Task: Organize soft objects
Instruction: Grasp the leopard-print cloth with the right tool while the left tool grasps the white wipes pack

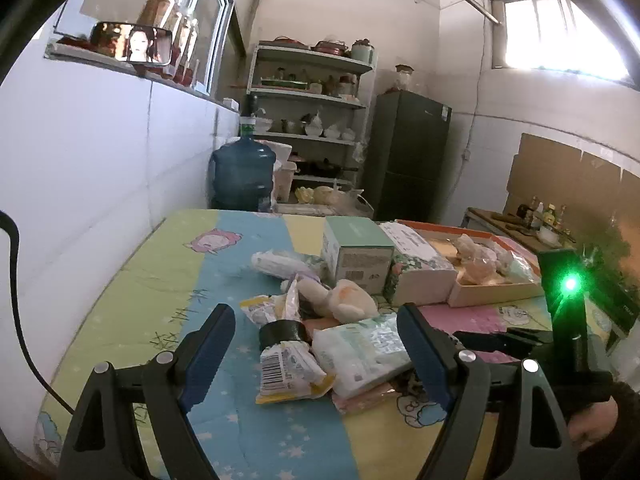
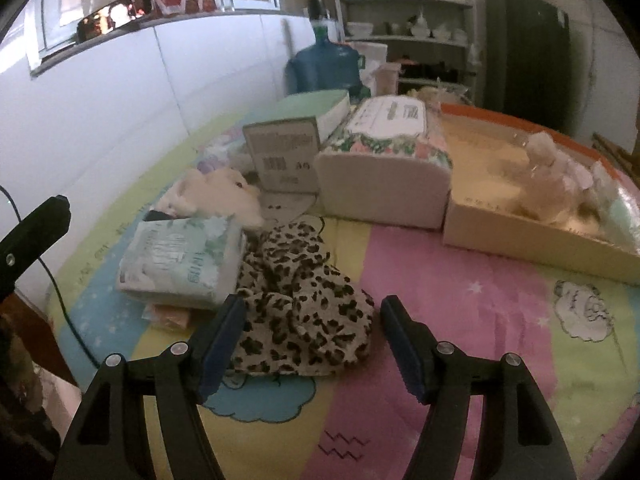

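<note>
In the left wrist view my left gripper [image 1: 316,354] stands open over a pile on the cartoon-print sheet. Between its fingers lie a yellow-white packet [image 1: 288,368] bound with black tape and a pale green tissue pack [image 1: 360,354]; neither pad touches them. A cream plush toy [image 1: 340,294] lies just beyond. In the right wrist view my right gripper [image 2: 314,340] is open around the near edge of a leopard-print cloth [image 2: 304,300]. Its left pad brushes the cloth and its right pad is apart. The tissue pack [image 2: 180,260] sits left of the cloth.
A green box [image 2: 288,148] and a floral tissue pack [image 2: 384,168] stand behind the pile. A cardboard tray [image 2: 520,240] at the right holds bagged soft things [image 2: 552,176]. A white wall borders the left side. A water jug [image 1: 242,176], shelves and a dark fridge [image 1: 408,160] stand beyond.
</note>
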The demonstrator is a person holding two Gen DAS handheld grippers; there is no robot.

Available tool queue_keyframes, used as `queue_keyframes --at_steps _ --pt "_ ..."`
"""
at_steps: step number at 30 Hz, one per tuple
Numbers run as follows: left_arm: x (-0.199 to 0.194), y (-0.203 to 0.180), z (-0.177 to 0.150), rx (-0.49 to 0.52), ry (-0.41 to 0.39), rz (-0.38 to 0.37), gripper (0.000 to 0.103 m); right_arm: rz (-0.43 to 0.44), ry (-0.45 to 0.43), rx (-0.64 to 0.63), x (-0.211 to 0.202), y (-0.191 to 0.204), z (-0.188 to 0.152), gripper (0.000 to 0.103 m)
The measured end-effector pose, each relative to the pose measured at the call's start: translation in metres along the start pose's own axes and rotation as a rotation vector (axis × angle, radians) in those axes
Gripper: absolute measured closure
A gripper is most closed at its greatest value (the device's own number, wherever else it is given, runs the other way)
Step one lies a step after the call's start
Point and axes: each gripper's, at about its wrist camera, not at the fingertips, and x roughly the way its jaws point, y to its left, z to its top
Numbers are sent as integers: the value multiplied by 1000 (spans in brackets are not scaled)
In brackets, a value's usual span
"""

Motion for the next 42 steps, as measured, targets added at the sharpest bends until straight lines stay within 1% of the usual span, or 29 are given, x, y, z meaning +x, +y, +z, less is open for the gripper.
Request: queue_keyframes --at_steps 2,3,4,5,6,9,11,15,18,20,22,24,26,28,29,31,34,37,39,42 --pt "3 -2 0 0 6 -7 20 0 3 -9 1 2 1 32" --pt "4 -2 0 1 8 -9 20 3 3 -16 1 3 1 37" --pt "6 -3 0 3 11 -12 20 11 3 -25 1 5 0 53" --pt "9 -5 0 6 16 -17 20 28 7 -37 0 7 -1 63" --pt "11 -6 0 8 20 -21 20 42 8 -40 -1 8 -2 80" --pt "20 -13 -2 34 38 -35 20 32 -11 -47 -8 8 -5 93" --pt "24 -16 -3 52 48 -40 20 27 -34 -30 -15 3 -7 94" --pt "34 -22 -4 87 67 -63 20 3 -110 28 -41 -17 -8 95" --pt "44 -26 -1 139 88 -103 20 -3 -144 43 -57 -26 -7 95" --pt "52 -28 4 216 110 -154 20 -5 -151 43 -63 -26 -7 95" --pt "56 -29 5 270 133 -207 20 -5 -154 46 -67 -26 -11 95" --pt "61 -27 5 353 172 -277 20 -4 -153 53 -69 -27 -14 95" --pt "65 -25 4 407 207 -319 20 -1 -151 66 -68 -32 -13 94" --pt "70 -25 3 437 244 -362 20 4 -148 79 -67 -34 -14 94" --pt "73 -24 4 452 269 -398 20 7 -147 87 -67 -34 -15 94" --pt "78 -25 6 474 299 -430 20 10 -148 94 -67 -35 -16 94" --pt "86 -29 5 517 342 -444 20 8 -151 97 -67 -35 -16 94" --pt "93 -33 2 532 374 -449 24 3 -152 102 -67 -36 -16 93" --pt "97 -34 -1 521 399 -470 36 1 -151 106 -67 -37 -16 93" --pt "94 -37 -6 539 389 -451 39 1 -149 109 -66 -38 -16 93"
